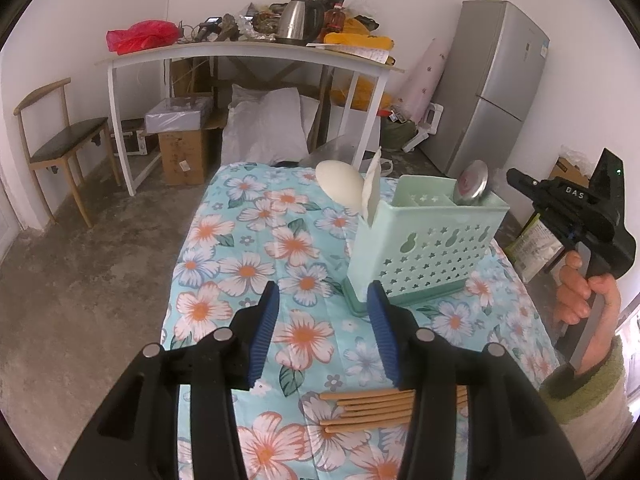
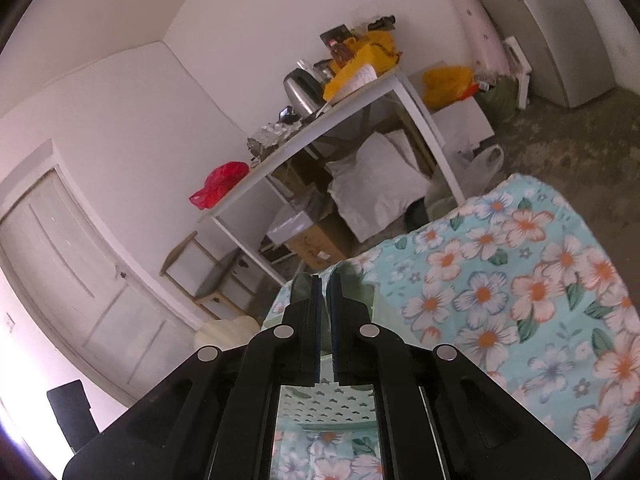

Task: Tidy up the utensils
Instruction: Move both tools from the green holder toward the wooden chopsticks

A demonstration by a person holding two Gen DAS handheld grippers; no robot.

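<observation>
A mint-green utensil holder (image 1: 424, 248) stands on the floral tablecloth (image 1: 248, 240). A white ladle (image 1: 340, 186) and a white flat utensil (image 1: 372, 188) stick out of its left end. A metal spoon (image 1: 474, 186) stands in its right compartment. Several wooden chopsticks (image 1: 368, 408) lie on the cloth close to me, partly hidden under my left gripper's right finger. My left gripper (image 1: 323, 292) hangs open above the cloth, just in front of the holder, with nothing in it. My right gripper (image 1: 514, 178), carried by a hand (image 1: 580, 292), hovers beside the metal spoon. In the right wrist view the right gripper (image 2: 324, 280) shows a narrow empty gap above the holder (image 2: 324, 404).
The table's far edge and left edge drop to a concrete floor. Behind stand a white table (image 1: 248, 50) with a kettle (image 1: 296, 20) and clutter, a wooden chair (image 1: 64, 148), cardboard boxes (image 1: 182, 156) and a grey fridge (image 1: 492, 92). A door (image 2: 68, 280) is at the left.
</observation>
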